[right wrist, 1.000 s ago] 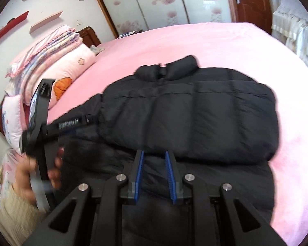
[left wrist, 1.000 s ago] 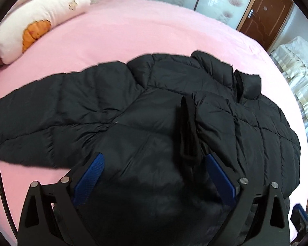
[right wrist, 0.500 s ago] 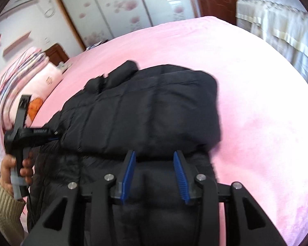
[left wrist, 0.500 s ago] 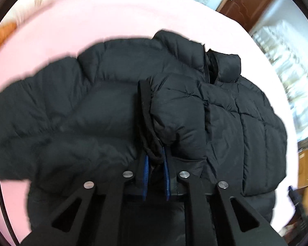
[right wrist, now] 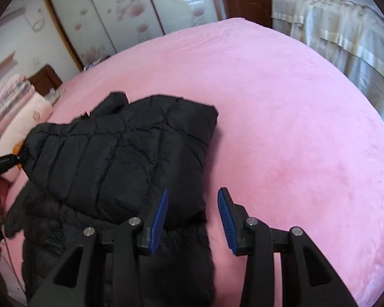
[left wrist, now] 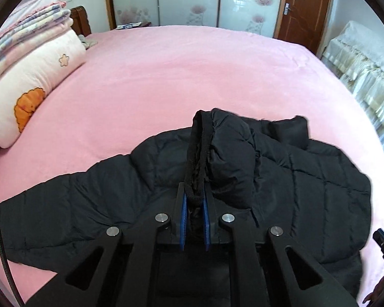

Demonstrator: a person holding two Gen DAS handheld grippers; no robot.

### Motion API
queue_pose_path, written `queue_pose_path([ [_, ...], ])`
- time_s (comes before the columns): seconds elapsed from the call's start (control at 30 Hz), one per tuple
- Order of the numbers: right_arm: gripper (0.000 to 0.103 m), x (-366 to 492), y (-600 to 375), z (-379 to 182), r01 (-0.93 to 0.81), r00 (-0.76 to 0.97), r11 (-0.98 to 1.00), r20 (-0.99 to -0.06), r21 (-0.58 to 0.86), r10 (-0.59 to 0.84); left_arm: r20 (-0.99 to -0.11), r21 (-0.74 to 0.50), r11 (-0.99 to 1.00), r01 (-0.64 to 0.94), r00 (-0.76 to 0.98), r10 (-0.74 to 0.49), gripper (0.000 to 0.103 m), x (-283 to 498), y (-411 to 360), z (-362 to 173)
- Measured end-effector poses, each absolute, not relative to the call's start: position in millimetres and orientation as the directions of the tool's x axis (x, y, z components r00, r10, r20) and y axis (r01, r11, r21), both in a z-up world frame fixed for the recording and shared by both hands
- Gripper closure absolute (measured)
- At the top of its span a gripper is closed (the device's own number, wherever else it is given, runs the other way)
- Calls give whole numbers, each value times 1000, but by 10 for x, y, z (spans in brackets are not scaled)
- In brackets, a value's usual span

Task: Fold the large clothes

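Lay spread on the pink plush bed cover (left wrist: 192,76): a black quilted puffer jacket (left wrist: 307,184), collar toward the far side, hem toward the near edge, long axis running near to far. Already folded across its right half, as seen from the right wrist camera, with the unfolded left sleeve stretched out to the left along the near edge in the left wrist view.

Clamped nearly fully closed, the left gripper (left wrist: 194,212), its blue pads pinching the black ribbed cuff (left wrist: 195,168) of a sleeve, which rose up and away from the fingers, lifted off the body of the jacket. Judged the nearer hand for the coming fold: sleeve directly ahead of it, jacket body just to its right and beyond.

Stood parted to a moderate gap, the right gripper (right wrist: 192,220), nothing between its pads; left finger over the near right edge of the jacket (right wrist: 120,163), right finger over bare pink cover. Jacket therefore to its left and ahead.

Seen at the left edge of the right wrist view, white lettering on the other gripper's black body, too small and blurred to read. No brand or label legible on the jacket.
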State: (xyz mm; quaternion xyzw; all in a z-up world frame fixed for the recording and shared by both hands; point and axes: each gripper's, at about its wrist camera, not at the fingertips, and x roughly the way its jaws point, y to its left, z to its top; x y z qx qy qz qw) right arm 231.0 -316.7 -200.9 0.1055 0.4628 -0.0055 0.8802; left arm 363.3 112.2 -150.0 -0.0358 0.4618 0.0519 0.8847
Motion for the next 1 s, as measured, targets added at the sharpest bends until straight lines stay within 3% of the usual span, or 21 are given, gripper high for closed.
queue_pose_path([
  [0.2, 63, 2601, -2957, -2274, 76, 517, 990, -854, 115, 59, -858, 8, 979, -204, 502, 112, 95, 3705, 1313, -1892],
  [0.3, 81, 2698, -2988, -2434, 91, 458, 991, -887, 101, 48, -881, 28, 978, -207, 457, 122, 95, 3741, 1312, -2129],
  [0.53, 79, 2682, -3028, -2454, 90, 434, 996, -900, 13, -27, -897, 123, 976, -179, 402, 187, 94, 3714, 1167, -2412],
  [0.6, 76, 2653, -3073, -2351, 89, 431, 996, -901, 5, -34, -900, 122, 982, -147, 400, 172, 92, 3687, 1158, -2358],
  [0.7, 76, 2612, -3142, -2148, 87, 464, 996, -885, -1, -42, -896, 107, 988, -108, 420, 143, 78, 3605, 1183, -2178],
  [0.9, 75, 2598, -3171, -1680, 56, 567, 998, -823, -2, -33, -862, 33, 986, -161, 496, 109, 77, 3480, 1362, -1694],
  [1.0, 76, 2726, -3019, -1618, 22, 593, 1000, -805, -4, -17, -838, 78, 988, -133, 528, 137, 76, 3562, 1218, -1601],
])
